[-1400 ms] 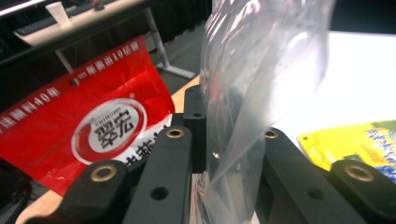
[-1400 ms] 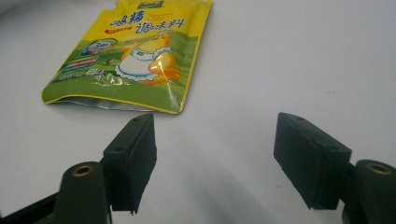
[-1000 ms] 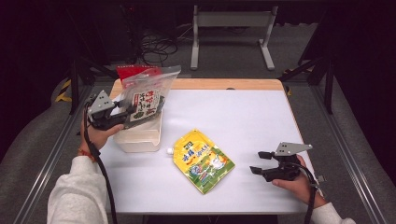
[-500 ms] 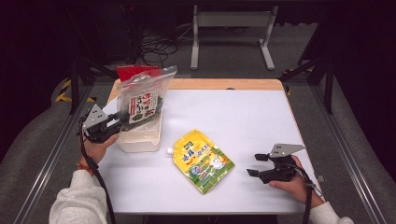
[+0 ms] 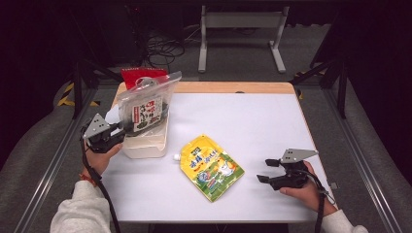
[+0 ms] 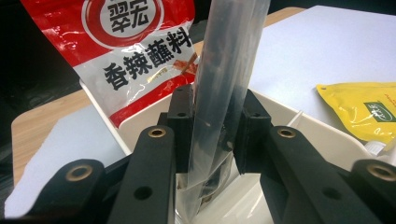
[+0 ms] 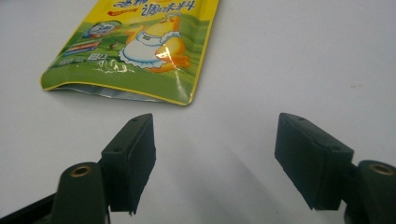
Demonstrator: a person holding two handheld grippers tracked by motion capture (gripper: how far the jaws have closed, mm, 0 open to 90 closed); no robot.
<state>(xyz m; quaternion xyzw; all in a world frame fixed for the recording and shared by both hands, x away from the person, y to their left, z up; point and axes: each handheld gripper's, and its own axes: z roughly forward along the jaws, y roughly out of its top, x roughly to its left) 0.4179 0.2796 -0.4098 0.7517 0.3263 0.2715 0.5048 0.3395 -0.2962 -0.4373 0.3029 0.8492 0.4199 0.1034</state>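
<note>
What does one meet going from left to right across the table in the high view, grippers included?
Left gripper shut on the clear pouch, which stands in the white bin → yellow spouted pouch lying flat → right gripper, jaws open over the table.

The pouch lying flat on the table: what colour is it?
The pouch is yellow with green artwork and a white cartoon duck, clearest in the right gripper view.
</note>
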